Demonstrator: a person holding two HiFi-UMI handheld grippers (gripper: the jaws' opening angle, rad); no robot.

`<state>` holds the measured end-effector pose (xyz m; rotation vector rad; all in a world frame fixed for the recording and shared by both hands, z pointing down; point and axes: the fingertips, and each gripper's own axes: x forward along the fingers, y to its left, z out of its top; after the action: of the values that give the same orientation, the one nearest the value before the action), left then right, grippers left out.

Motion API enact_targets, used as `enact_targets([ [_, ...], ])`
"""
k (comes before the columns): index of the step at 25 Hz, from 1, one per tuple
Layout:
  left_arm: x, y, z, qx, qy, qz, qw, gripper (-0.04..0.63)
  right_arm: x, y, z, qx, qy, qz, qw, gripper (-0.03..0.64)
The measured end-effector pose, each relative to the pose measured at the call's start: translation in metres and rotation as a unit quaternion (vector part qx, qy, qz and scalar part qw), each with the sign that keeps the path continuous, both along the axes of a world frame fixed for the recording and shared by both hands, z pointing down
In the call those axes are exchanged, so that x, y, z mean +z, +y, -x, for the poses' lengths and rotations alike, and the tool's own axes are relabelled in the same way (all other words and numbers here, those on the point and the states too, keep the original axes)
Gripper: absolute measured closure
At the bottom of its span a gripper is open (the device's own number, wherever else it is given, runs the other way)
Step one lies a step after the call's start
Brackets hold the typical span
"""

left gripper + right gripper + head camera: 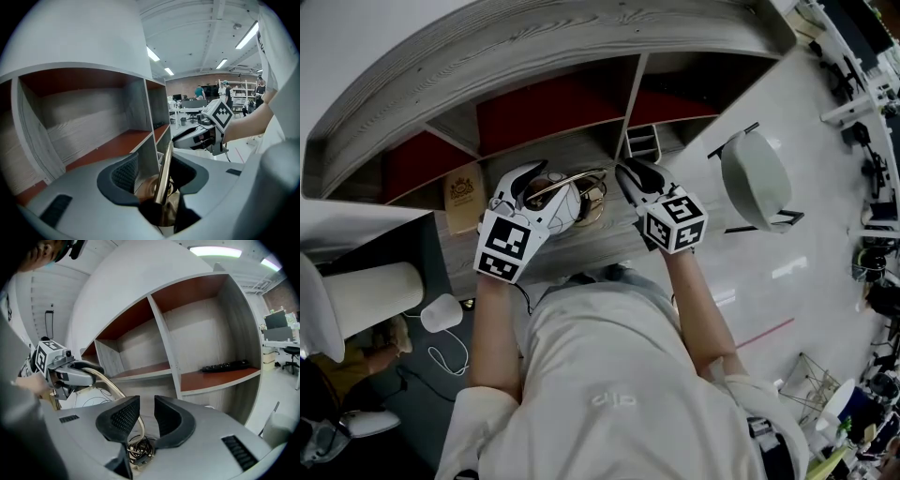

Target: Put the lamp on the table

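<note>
The left gripper (pixel 159 163) has its fingers (pixel 124 176) shut narrowly on the lamp (pixel 164 171), pinching its slim brass arm, which stands up between the 2 dark pads. Below the grip the brass widens into a darker part. That part is sunk in shadow in the left gripper view, so I cannot tell whether the lamp's foot rests on anything.

The right gripper (pixel 146 405) has its fingers (pixel 119 420) a narrow gap apart with nothing clamped. Grey wood shows through the gap, and a tangle of dark cord (pixel 138 448) lies just under it. The lamp's brass arm (pixel 110 384) curves down behind the inner edge of 1 finger, and its lower end is hidden there. Whether it touches that finger is not clear.

From the head view, the lamp (pixel 574 192) sits between the left gripper (pixel 534 183) and the right gripper (pixel 636 178), over the grey wooden bench (pixel 581 246). Its pale shade (pixel 89 398) is partly covered by the left gripper.

Behind it stands a shelf unit (pixel 164 341) with red-brown compartments. A flat black item (pixel 225 365), too small to identify, lies in 1 of them. A tan book (pixel 464 195) stands left of the lamp, and a white stool (pixel 755 178) is on the floor to the right.
</note>
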<state>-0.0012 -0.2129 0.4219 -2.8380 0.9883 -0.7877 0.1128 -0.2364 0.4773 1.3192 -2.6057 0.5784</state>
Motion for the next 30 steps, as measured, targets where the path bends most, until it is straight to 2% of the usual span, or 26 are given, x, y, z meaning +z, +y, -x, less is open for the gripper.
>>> enact_targets([
  [3,0.000,0.002,-0.003,0.025,-0.005,0.009,0.9996,0.385,-0.006,-0.002,0.000,-0.001,-0.001,-0.005,1.000,0.495],
  [7,-0.016,0.005,-0.006,0.056,0.052,0.032,0.9966,0.373,-0.016,-0.004,-0.001,-0.002,-0.002,-0.016,1.000,0.495],
  [10,-0.031,0.003,0.000,0.052,0.082,0.030,0.9949,0.374,-0.029,-0.004,0.002,-0.004,-0.003,-0.029,1.000,0.495],
  [12,-0.043,0.001,0.010,0.033,0.108,0.020,0.9934,0.380,-0.039,-0.003,0.006,-0.010,-0.005,-0.038,0.999,0.495],
  [15,-0.060,-0.002,0.030,-0.007,0.147,-0.001,0.9890,0.477,-0.057,-0.001,0.016,-0.030,-0.008,-0.052,0.998,0.495],
  [18,-0.073,-0.002,0.056,-0.051,0.185,-0.022,0.9812,0.551,-0.076,0.000,0.031,-0.055,-0.008,-0.068,0.996,0.513],
  [22,-0.089,0.006,0.095,-0.113,0.220,-0.057,0.9672,0.578,-0.099,0.004,0.055,-0.082,-0.006,-0.092,0.992,0.562],
  [24,-0.095,0.016,0.110,-0.131,0.237,-0.067,0.9602,0.580,-0.108,0.006,0.068,-0.095,-0.004,-0.100,0.990,0.576],
  [30,-0.098,0.043,0.152,-0.189,0.245,-0.090,0.9466,0.580,-0.133,0.018,0.107,-0.141,-0.020,-0.121,0.982,0.586],
])
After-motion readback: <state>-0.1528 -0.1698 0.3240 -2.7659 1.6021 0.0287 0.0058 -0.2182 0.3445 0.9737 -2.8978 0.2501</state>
